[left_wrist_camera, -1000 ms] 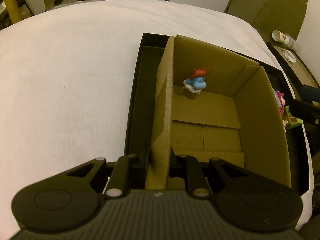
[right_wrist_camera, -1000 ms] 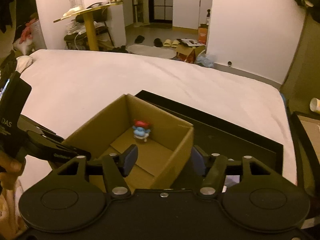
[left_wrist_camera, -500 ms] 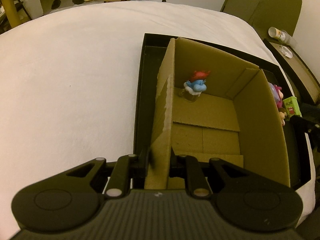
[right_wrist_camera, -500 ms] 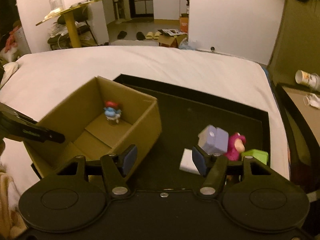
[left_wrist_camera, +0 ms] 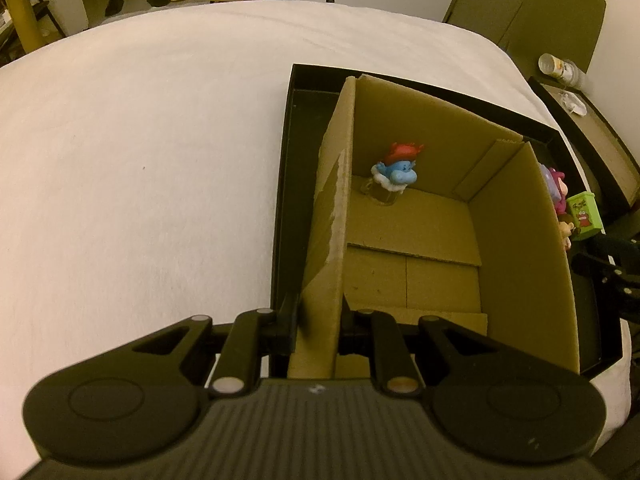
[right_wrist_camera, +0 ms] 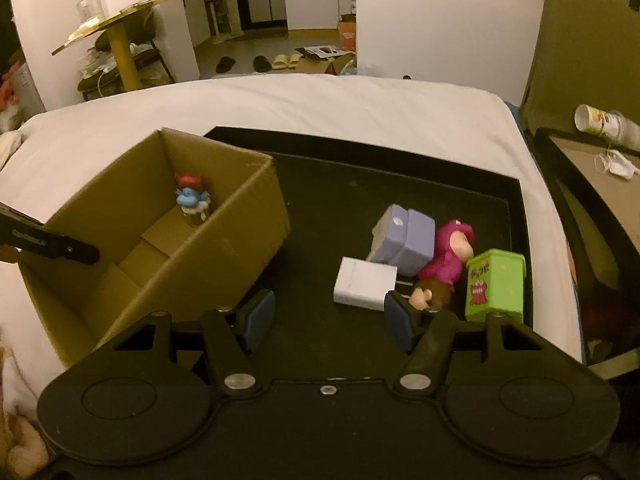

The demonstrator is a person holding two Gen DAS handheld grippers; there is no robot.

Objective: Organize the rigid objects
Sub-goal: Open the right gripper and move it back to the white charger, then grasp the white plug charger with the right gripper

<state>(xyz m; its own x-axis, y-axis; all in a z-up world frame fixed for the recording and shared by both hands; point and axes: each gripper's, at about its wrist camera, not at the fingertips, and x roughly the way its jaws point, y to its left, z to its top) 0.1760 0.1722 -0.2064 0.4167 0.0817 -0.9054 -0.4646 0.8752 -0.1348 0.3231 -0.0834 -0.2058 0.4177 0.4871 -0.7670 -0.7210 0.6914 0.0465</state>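
Swinging right off the cardboard box (right_wrist_camera: pixel 160 240), the right claw (right_wrist_camera: pixel 328 316) now hangs spread over the black tray (right_wrist_camera: pixel 332 200), near the white block (right_wrist_camera: pixel 365 283). Left claw (left_wrist_camera: pixel 318 320) pinches the box wall; blue figurine (left_wrist_camera: pixel 396 174) inside.

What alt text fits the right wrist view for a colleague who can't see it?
The open right claw hovers over a black tray holding a white box, purple block, pink figure and green box; a cardboard box at left contains a blue figurine.

Two close, downward wrist views from opposite sides, sharing the cardboard box (left_wrist_camera: pixel 520 240) (right_wrist_camera: pixel 168 264).
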